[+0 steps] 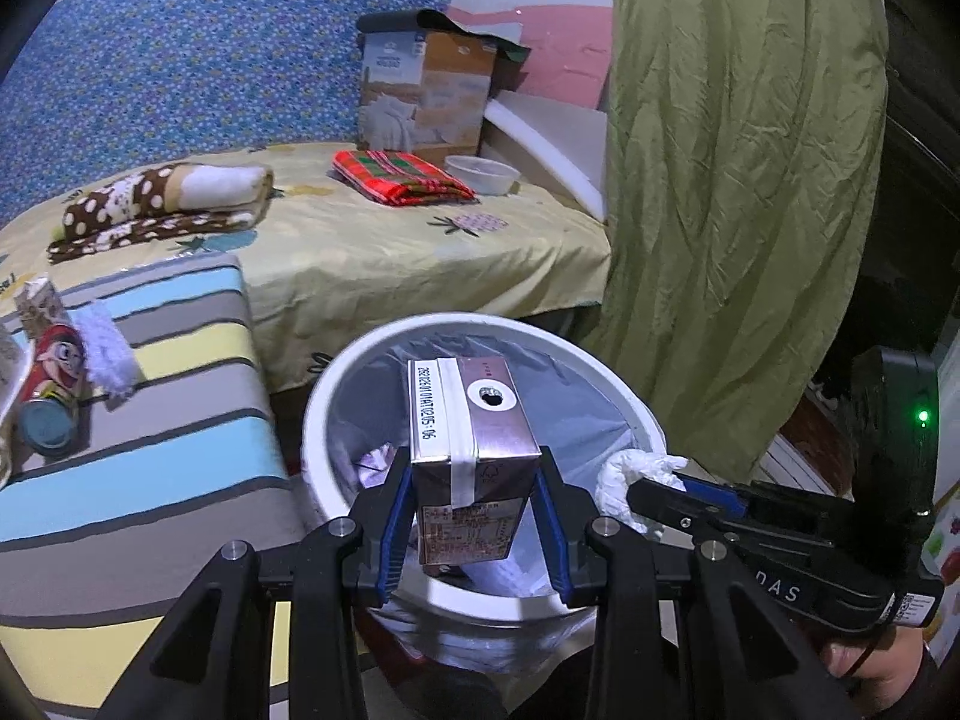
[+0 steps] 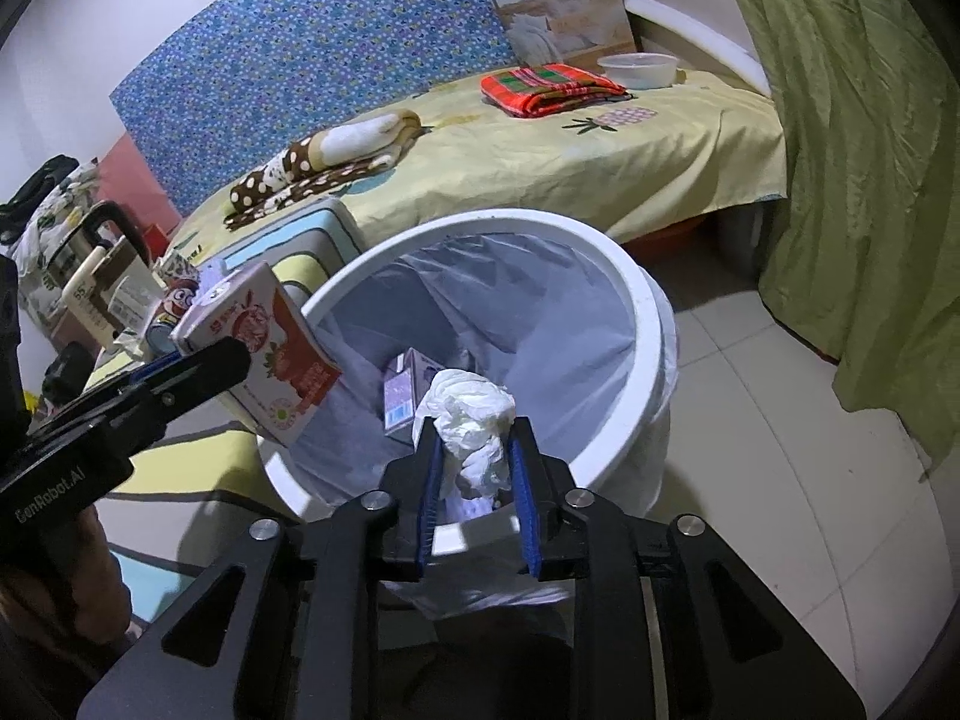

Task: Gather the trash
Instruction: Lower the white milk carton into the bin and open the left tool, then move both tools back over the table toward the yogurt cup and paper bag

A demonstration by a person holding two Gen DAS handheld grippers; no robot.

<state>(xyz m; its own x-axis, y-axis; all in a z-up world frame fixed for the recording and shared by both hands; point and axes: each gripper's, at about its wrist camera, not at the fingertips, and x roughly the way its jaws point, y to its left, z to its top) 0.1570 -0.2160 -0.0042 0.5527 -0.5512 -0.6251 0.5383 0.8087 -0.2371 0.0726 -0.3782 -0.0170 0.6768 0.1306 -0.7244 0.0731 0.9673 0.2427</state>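
Both hands hang over the white bin (image 2: 651, 324), which sits on the tiled floor at the foot of the bed, its thin liner draped over the rim. The left gripper (image 1: 474, 486) clamps a small drink carton (image 1: 471, 426) by its two narrow sides, about half open, with the punctured straw hole facing up; the carton sits over the middle of the bin mouth. From the other camera the same carton shows a strawberry print and juts over the rim at about nine o'clock.

The right gripper (image 2: 474, 462) carries a crumpled white tissue (image 2: 471, 420) between its blue pads. The wad fills the gap, though I cannot tell whether the pads press it or merely cradle it. It hangs just inside the rim at six o'clock.

To do this well, I would say each load should be fully past the rim before the jaws part. The carton looks well placed. The tissue is light and may cling to a pad, so a wide release and a small shake may help. One purple carton (image 2: 402, 396) already lies at the bottom. A can (image 1: 51, 396) and other scraps wait on the striped cushion (image 1: 180, 360).
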